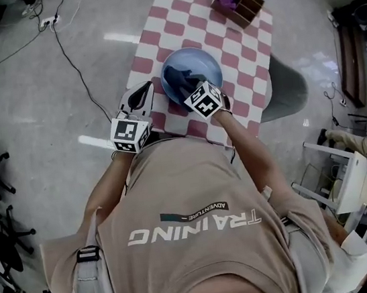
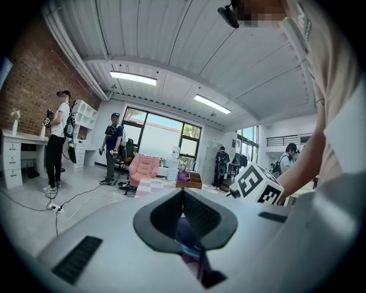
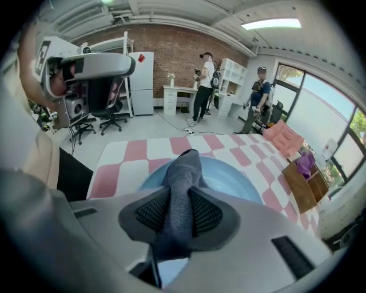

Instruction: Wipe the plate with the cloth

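A blue plate (image 1: 193, 58) sits on the near end of a red-and-white checked table (image 1: 225, 55). A dark grey cloth (image 1: 177, 77) lies bunched on the plate's near part. My right gripper (image 1: 192, 88) points steeply down over the plate and is shut on the cloth (image 3: 186, 167), which sticks out past its tips onto the plate (image 3: 231, 182). My left gripper (image 1: 151, 87) is at the plate's left rim and lies nearly level. In the left gripper view its jaws (image 2: 183, 197) are closed together, with a dark blue strip of the plate (image 2: 186, 232) between the pads.
A wooden box (image 1: 243, 4) holding something purple stands at the table's far end. A grey seat (image 1: 286, 84) stands right of the table. Cables (image 1: 69, 57) run over the floor at the left. Several people (image 2: 57, 140) stand farther off, near a pink sofa (image 2: 142, 169).
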Available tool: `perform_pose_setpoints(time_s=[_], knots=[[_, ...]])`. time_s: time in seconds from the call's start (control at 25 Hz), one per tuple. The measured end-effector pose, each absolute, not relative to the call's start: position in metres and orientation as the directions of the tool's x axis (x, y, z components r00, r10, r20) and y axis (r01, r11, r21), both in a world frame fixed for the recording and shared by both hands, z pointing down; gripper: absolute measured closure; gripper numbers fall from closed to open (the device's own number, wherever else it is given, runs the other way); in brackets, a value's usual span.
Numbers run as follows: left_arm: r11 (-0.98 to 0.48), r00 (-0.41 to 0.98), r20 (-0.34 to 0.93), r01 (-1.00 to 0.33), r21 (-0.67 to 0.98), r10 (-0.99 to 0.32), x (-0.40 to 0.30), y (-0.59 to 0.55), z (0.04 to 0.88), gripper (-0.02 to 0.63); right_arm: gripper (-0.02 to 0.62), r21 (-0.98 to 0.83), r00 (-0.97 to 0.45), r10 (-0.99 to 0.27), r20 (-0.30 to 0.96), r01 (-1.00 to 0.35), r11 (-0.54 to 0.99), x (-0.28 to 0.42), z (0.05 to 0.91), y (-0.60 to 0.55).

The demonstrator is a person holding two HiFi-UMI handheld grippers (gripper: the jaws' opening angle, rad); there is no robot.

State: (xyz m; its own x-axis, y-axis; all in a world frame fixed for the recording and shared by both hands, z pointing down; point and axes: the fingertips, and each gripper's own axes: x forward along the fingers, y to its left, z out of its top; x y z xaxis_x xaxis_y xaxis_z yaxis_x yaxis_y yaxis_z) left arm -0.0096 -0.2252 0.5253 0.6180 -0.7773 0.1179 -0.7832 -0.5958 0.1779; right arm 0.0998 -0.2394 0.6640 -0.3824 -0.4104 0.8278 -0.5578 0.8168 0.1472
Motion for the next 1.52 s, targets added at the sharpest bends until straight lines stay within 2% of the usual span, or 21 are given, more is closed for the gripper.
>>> perform_pose_setpoints(time_s=[0.28, 0.44, 0.76, 1.04, 1.28, 1.52], knots=[[-0.561, 0.585, 0.116, -0.807, 0.184, -0.803, -0.034, -0.229, 0.526, 0.591, 0.479, 0.19, -0.4, -0.322, 0.858, -0.337, 0.922, 0.04, 0.676, -0.249], [-0.548, 0.572, 0.116, -0.816, 0.186, -0.812, -0.046, -0.239, 0.525, 0.591, 0.477, 0.222, -0.353, -0.316, 0.88, -0.283, 0.933, 0.032, 0.686, -0.27], [-0.565, 0.586, 0.127, -0.808, 0.167, -0.801, -0.059, -0.261, 0.52, 0.591, 0.477, 0.249, -0.278, -0.37, 0.887, -0.388, 0.887, 0.056, 0.688, -0.337], [-0.586, 0.602, 0.126, -0.798, 0.144, -0.789, -0.063, -0.27, 0.514, 0.591, 0.477, 0.297, -0.162, -0.443, 0.882, -0.538, 0.789, 0.117, 0.681, -0.377], [-0.619, 0.633, 0.121, -0.774, 0.138, -0.765, -0.044, -0.266, 0.507, 0.591, 0.477, 0.298, -0.062, -0.455, 0.888, -0.676, 0.674, 0.209, 0.682, -0.356], [-0.674, 0.687, 0.126, -0.727, 0.134, -0.716, -0.007, -0.256, 0.511, 0.591, 0.477, 0.26, -0.087, -0.459, 0.884, -0.724, 0.639, 0.245, 0.683, -0.3]])
